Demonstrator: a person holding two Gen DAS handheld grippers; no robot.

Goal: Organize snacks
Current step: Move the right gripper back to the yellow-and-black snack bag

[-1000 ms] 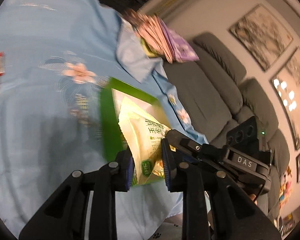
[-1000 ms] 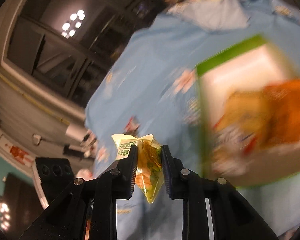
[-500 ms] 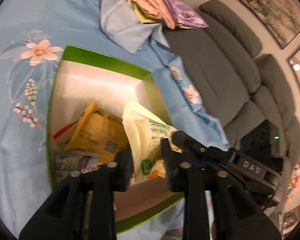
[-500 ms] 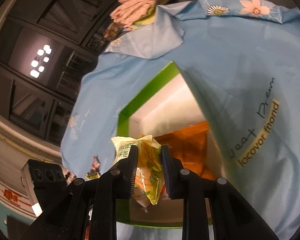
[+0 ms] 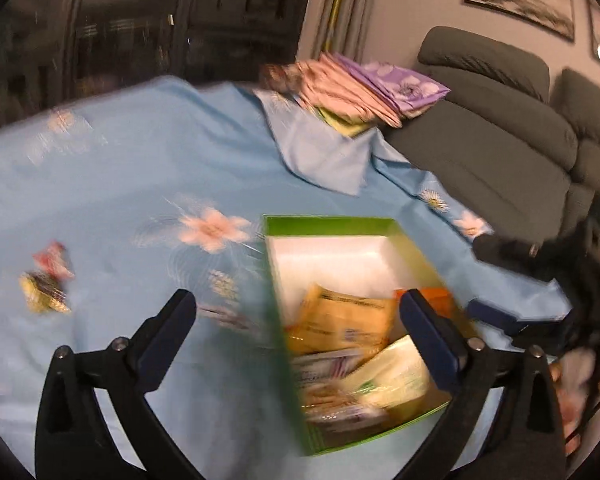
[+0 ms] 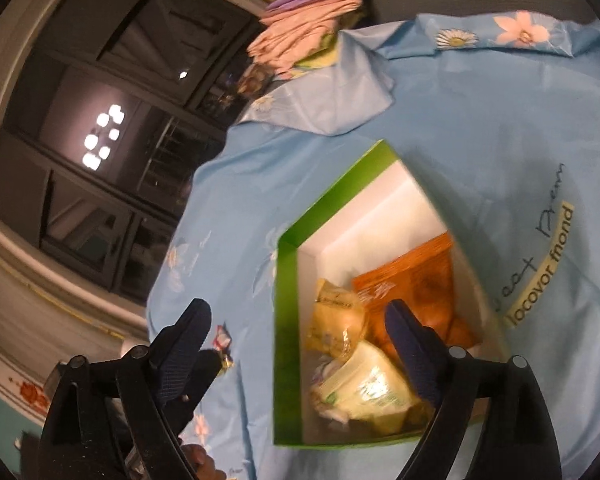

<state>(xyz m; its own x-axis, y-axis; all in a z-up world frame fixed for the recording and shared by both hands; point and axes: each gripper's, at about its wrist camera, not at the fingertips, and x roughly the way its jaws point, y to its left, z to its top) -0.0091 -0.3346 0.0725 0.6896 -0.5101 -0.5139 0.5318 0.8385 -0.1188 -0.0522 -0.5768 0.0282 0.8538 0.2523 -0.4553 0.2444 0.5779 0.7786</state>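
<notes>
Left gripper (image 5: 296, 312): jaws just opened, spread wide, nothing between the pads; poised over the near left wall of the green box (image 5: 284, 320). Pale green snack packet (image 5: 396, 376) lying loose in the box at about 5 o'clock of the left wrist view, beside yellow packets (image 5: 340, 320) and an orange packet (image 5: 432, 294).

Right gripper (image 6: 298, 326): jaws likewise just opened, wide apart, empty; a pale green packet (image 6: 364, 396) resting in the box below them at about 6 o'clock of the right wrist view. A yellow packet (image 6: 334, 326) and the orange packet (image 6: 416, 280) farther in, toward 12 o'clock; far end of the white interior bare.

Box set on a light blue flowered cloth (image 5: 140, 184). Two small wrapped snacks (image 5: 46, 280) still out on the cloth at 9 o'clock of the left wrist view, well apart from the box; blurred, wrappers red and yellowish. Folded stack of pink and purple fabric (image 5: 356, 88) at 12 o'clock on the cloth's far edge. Grey sofa (image 5: 492, 136) at 2 o'clock. Right gripper's body seen dark and blurred at 3 o'clock of the left wrist view.
</notes>
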